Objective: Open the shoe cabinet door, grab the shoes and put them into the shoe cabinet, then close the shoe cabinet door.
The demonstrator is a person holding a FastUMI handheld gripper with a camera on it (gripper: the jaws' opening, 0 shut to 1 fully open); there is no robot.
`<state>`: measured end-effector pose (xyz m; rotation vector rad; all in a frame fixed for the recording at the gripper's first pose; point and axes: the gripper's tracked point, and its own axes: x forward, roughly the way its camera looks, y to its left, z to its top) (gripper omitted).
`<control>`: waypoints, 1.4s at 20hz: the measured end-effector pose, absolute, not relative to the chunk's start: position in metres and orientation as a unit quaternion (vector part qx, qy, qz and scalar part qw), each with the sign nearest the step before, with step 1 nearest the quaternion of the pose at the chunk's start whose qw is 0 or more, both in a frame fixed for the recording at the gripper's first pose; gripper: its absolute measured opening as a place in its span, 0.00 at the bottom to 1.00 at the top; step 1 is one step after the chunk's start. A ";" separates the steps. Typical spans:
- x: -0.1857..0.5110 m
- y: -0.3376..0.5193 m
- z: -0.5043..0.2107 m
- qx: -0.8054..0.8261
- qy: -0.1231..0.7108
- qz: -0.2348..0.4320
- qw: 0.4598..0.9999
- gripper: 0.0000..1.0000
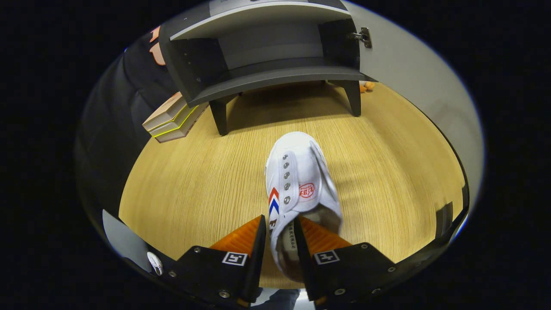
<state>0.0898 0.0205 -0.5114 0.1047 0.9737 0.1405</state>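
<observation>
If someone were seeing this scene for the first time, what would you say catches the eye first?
The white shoe stands out, lying on the wooden floor with its heel side wall pinched between the fingers of the hand-held gripper. Beyond its toe stands the dark shoe cabinet, its door swung open to the right and its shelf bare. A stack of boxes sits by the cabinet's left leg.

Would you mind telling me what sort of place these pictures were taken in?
Likely a staged booth set up as a home entryway: a dark shoe cabinet stands open on a wood-look floor, with black cloth behind. The gripper pinches a white shoe's heel wall.
</observation>
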 end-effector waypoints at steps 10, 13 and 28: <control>0.102 0.025 -0.494 0.057 0.439 0.061 0.895 0.00; 0.105 0.028 -0.468 0.043 0.420 0.069 0.904 0.00; 0.118 0.027 -0.266 0.029 0.267 0.088 0.959 0.00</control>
